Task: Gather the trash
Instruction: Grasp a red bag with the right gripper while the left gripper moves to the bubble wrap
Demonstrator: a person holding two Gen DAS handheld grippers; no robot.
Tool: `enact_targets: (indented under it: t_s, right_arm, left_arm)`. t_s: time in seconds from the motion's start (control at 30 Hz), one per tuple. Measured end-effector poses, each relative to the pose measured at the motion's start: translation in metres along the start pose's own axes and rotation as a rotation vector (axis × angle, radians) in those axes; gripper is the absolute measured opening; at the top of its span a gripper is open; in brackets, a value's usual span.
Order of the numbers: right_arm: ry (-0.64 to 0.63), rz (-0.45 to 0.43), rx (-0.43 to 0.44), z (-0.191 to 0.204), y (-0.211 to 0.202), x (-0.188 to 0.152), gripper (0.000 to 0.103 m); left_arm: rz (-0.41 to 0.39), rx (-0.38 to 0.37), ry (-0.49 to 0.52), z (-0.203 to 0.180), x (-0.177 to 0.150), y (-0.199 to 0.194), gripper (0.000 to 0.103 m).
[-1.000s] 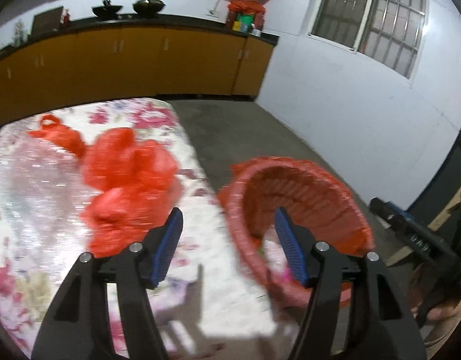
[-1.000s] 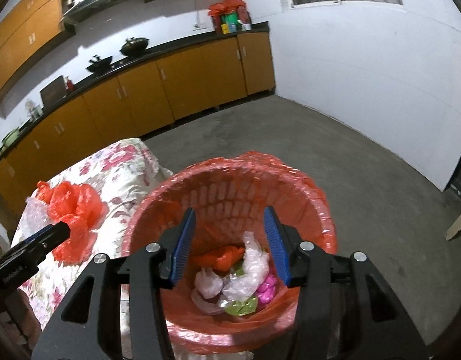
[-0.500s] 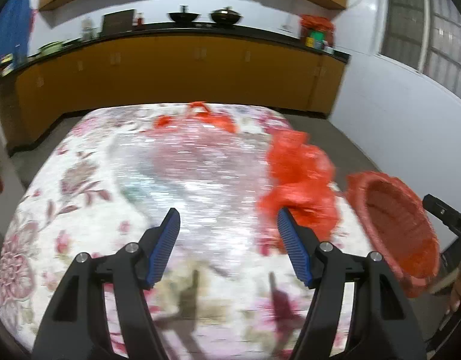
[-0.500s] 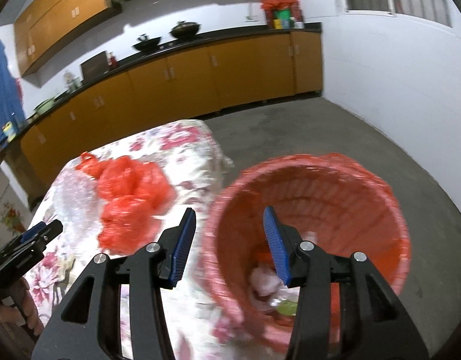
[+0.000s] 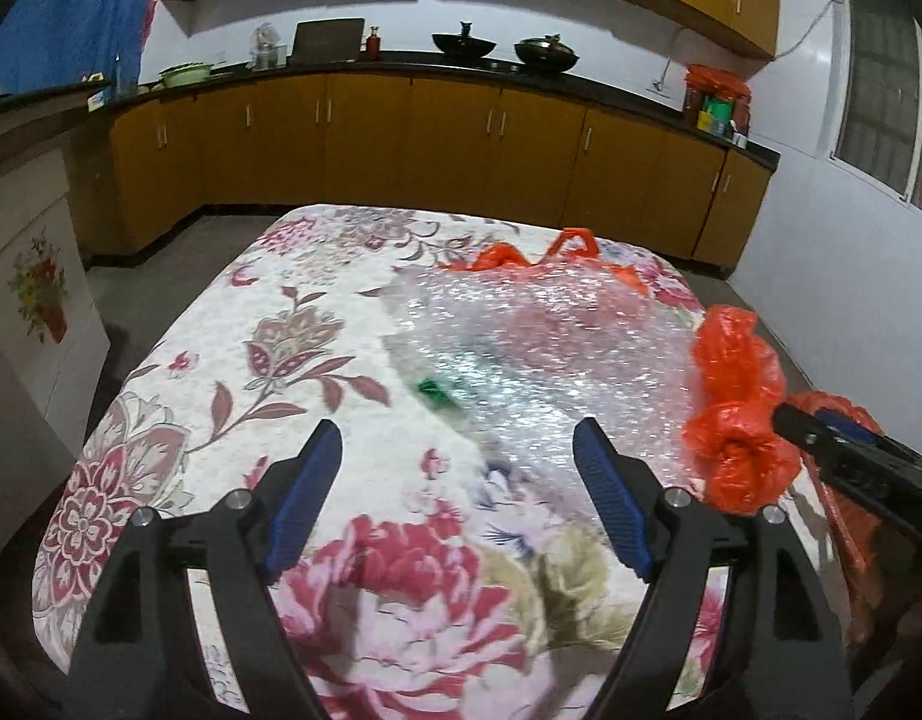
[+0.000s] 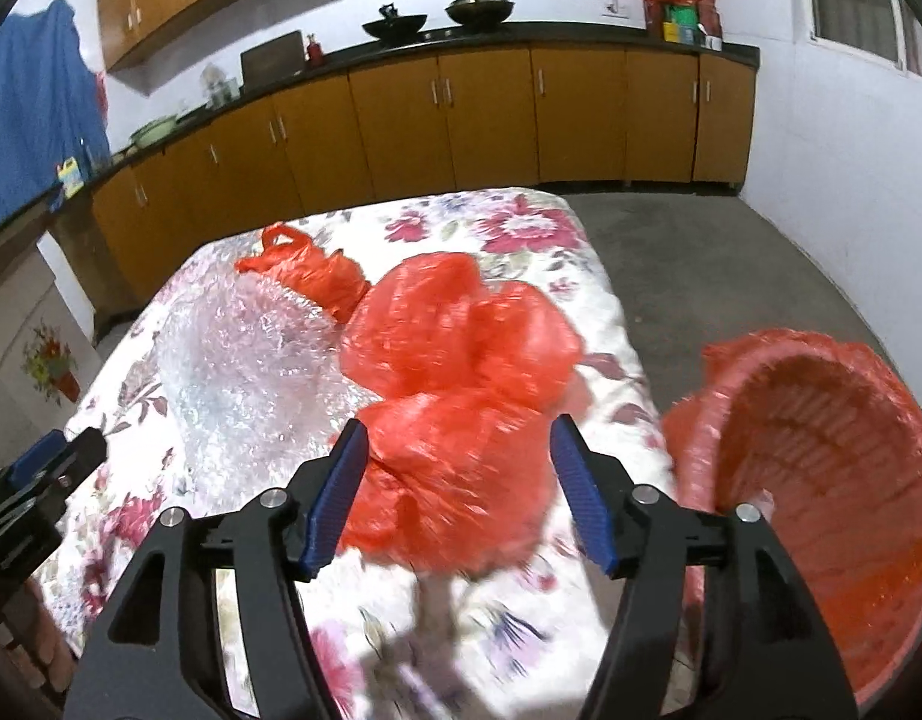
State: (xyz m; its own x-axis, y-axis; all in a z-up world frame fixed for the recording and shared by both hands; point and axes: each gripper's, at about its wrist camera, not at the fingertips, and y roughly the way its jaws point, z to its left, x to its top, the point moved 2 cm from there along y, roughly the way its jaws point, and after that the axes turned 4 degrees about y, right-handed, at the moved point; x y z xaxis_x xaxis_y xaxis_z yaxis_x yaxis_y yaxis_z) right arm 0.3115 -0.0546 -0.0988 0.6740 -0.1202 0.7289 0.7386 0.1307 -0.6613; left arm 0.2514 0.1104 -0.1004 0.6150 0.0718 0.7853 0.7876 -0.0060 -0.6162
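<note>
Right gripper (image 6: 455, 486), lower centre of its view: jaws spread wide, nothing held. A crumpled red plastic bag (image 6: 455, 396) sits between and just beyond the blue pads, lying on the floral-covered worktop (image 6: 521, 228); I cannot tell whether a pad touches it. Frame is motion-blurred here.

Left gripper (image 5: 458, 480), lower centre of its view: jaws likewise wide apart and empty, aimed at a sheet of bubble wrap (image 5: 539, 348) spread mid-frame on the worktop. A small green scrap (image 5: 434, 390) shows under or at the wrap's near edge.

Red-lined basket bin (image 6: 821, 468) at lower right of the right view, standing off the worktop's edge; its inside is not readable from this angle.

A second red bag with loop handles (image 6: 308, 270) lies at the wrap's far side, upper left of centre.

Judgement on progress: three or four pieces remain on the worktop, uncollected. Nearest pending pick looks like the crumpled bag for the right gripper, the bin close beside it.
</note>
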Motion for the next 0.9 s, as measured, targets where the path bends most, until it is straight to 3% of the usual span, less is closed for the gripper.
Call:
enact_targets:
  t_s: [0.3,0.63,0.9]
  right_arm:
    - [-0.035,0.065,-0.051,0.008,0.038,-0.005,0.067]
    - [-0.061,0.088,-0.039,-0.003,0.030,-0.022,0.033]
    - [0.016,0.070,-0.003,-0.029,0.006,-0.031,0.030]
  left_arm:
    - [0.011,-0.020,0.001,0.001,0.002,0.009,0.078]
    - [0.057,-0.071,0.057,-0.038,0.005,0.033,0.078]
    - [0.082,-0.050,0.156,-0.078,0.004,0.051,0.076]
